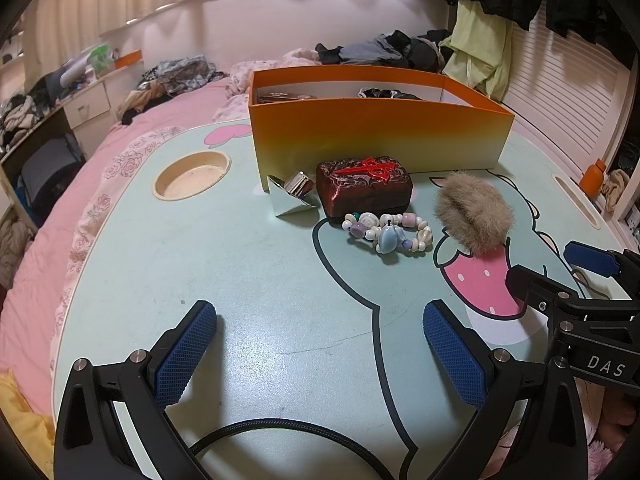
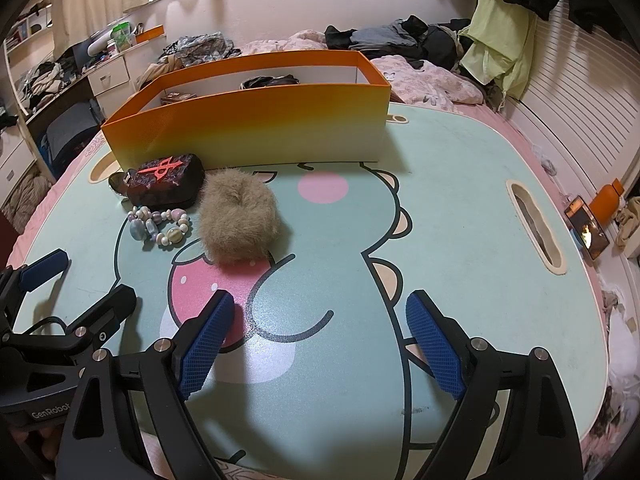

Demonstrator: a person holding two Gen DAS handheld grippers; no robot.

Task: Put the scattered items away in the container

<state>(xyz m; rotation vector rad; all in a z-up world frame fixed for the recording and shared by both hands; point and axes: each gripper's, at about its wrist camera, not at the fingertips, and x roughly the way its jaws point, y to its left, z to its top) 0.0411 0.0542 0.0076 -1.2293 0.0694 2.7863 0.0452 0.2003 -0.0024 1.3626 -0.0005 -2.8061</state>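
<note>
While four small things lie loose on the table, the orange box [image 1: 380, 136] stands just behind them with its top open, so each can be lifted over the near wall and dropped in; it already holds a few things.

Straight ahead of the left gripper [image 1: 320, 352] is the bead bracelet [image 1: 387, 233]. Touching or just behind the bracelet is the dark red case [image 1: 364, 190], close against the box wall. A shiny silver piece [image 1: 292, 196] lies just left of the case, and the furry hair tie [image 1: 474, 216] sits ahead and to the right.

From the right gripper [image 2: 320, 344], the furry hair tie [image 2: 239, 220] is ahead and slightly left, the nearest item, probably its first pick. The bracelet [image 2: 160, 224] and case [image 2: 166, 186] lie further left.

Both grippers hover low over the table [image 1: 248, 280] with fingers spread wide and nothing between them, side by side, well short of the items.
</note>
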